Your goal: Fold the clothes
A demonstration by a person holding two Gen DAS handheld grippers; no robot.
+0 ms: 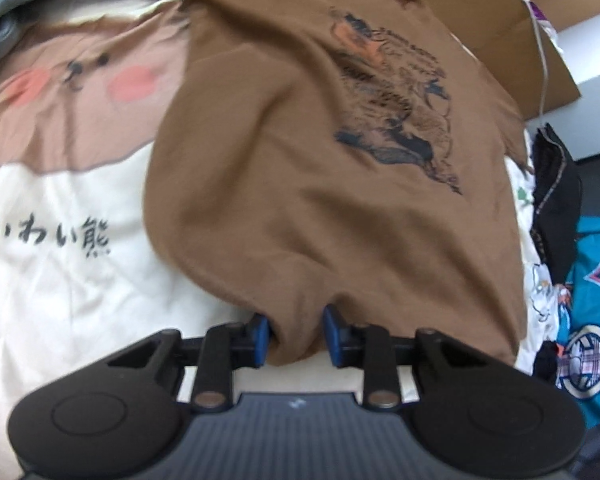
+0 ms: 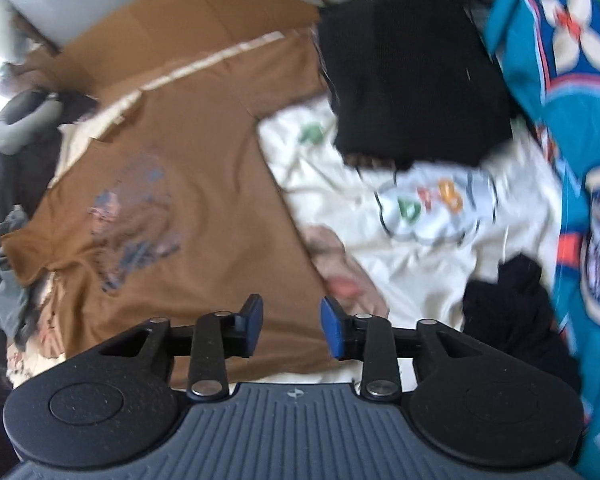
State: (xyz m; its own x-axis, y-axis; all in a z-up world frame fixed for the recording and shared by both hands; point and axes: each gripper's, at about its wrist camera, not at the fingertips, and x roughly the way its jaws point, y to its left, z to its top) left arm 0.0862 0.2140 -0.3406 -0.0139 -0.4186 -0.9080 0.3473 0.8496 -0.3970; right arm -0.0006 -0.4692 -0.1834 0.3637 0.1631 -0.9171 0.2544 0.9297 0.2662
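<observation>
Brown T-shirt [image 1: 320, 152] is lying print-up on the cream bed sheet [image 1: 60, 300], hem nearest. Left gripper [image 1: 294, 334] is pinching a bunch of that hem; right gripper [image 2: 291, 328] is hovering part-open over the hem (empty). Judging spreading underway; next, right should grasp the hem's far corner.

We see our left gripper [image 1: 295, 336] with its blue-padded fingers [image 1: 261, 334] standing apart, a bunched fold of the brown graphic-print T-shirt [image 1: 308, 168] between them. The shirt lies over a cream bedsheet with a bear face and black Japanese lettering [image 1: 60, 208]. Flattened brown cardboard [image 1: 512, 28] lies beyond it, and teal patterned fabric [image 1: 596, 312] at right.
</observation>
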